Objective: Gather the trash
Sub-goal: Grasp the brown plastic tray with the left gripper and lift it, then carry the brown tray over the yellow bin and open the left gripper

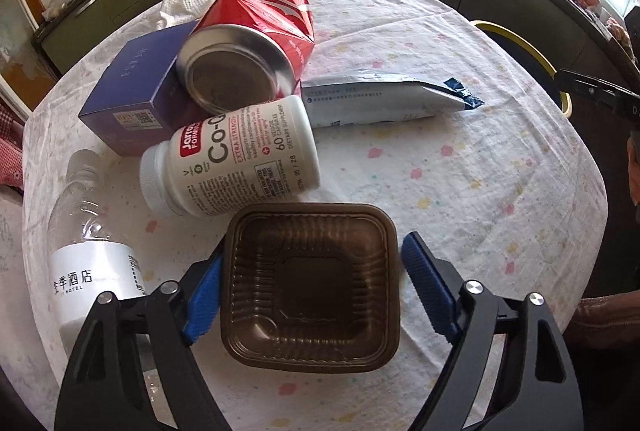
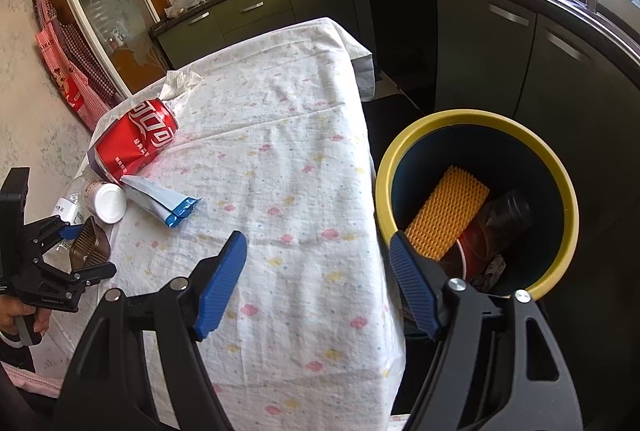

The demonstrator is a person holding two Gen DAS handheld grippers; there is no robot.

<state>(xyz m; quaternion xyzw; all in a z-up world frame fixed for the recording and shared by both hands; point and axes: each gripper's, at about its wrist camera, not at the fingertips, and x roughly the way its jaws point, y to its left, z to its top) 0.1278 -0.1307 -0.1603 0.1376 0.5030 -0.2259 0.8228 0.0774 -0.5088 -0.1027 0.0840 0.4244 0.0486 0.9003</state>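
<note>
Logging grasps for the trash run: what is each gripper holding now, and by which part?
Left gripper: jaws straddle the brown plastic tray at its side walls; a firm hold cannot be told. Right gripper: nothing.

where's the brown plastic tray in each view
Left wrist: brown plastic tray sits at bottom centre, between the left gripper pads.
Right wrist: same tray at the far left edge, small, within the left gripper.
Shared landmark: the red can lying on the table.
</note>
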